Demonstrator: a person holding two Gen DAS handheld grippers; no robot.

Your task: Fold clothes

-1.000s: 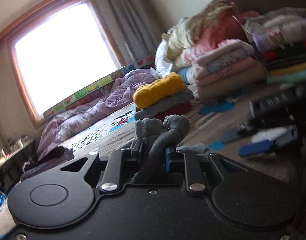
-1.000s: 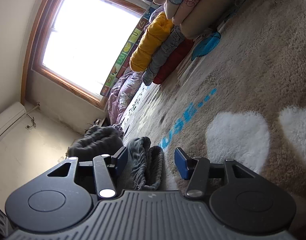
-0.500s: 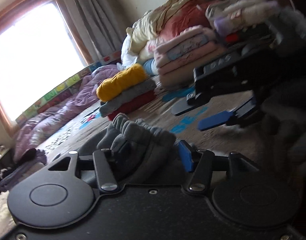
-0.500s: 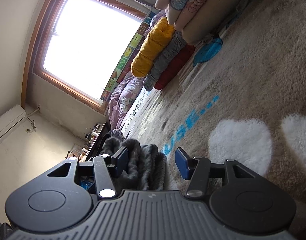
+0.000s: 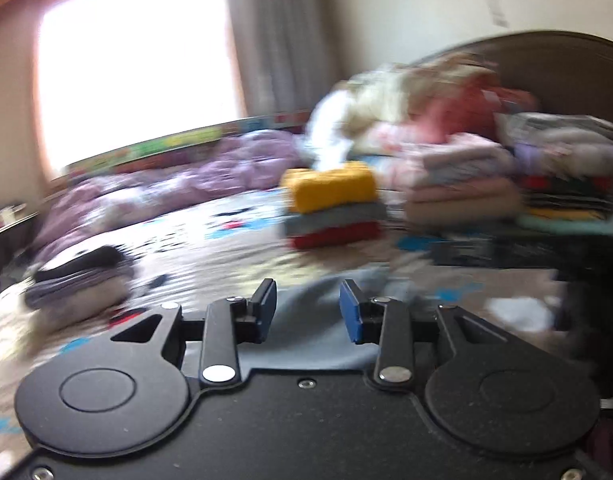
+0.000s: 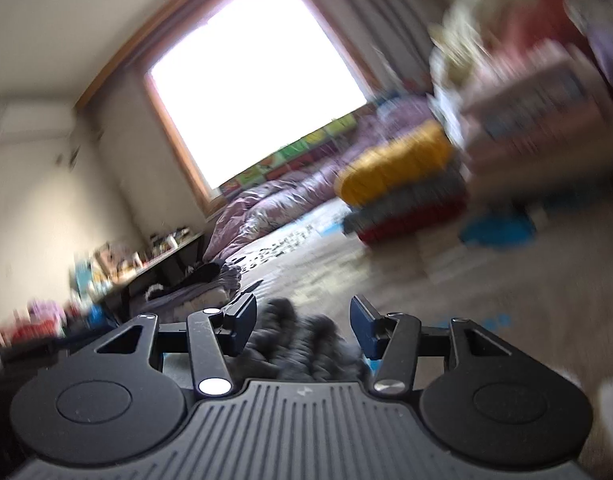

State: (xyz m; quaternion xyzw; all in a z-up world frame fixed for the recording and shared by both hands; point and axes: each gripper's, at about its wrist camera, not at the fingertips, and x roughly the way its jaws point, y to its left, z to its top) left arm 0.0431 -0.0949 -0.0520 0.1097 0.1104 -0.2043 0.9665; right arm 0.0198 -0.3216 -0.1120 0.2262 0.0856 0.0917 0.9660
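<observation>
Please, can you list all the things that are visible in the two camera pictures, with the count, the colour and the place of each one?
Grey garment: one, grey, on the bed between the open fingers of both grippers.
Folded stack: one, yellow over grey over red, middle of the bed.
Folded pile: one, mostly pink and beige, right of the stack; blurred.
Quilt: one, purple, under the window.
Window: one, bright, far wall.
Dark clothes: one heap, left bed edge.
Left gripper: black, blue pads, open.
Right gripper: black, open.
</observation>
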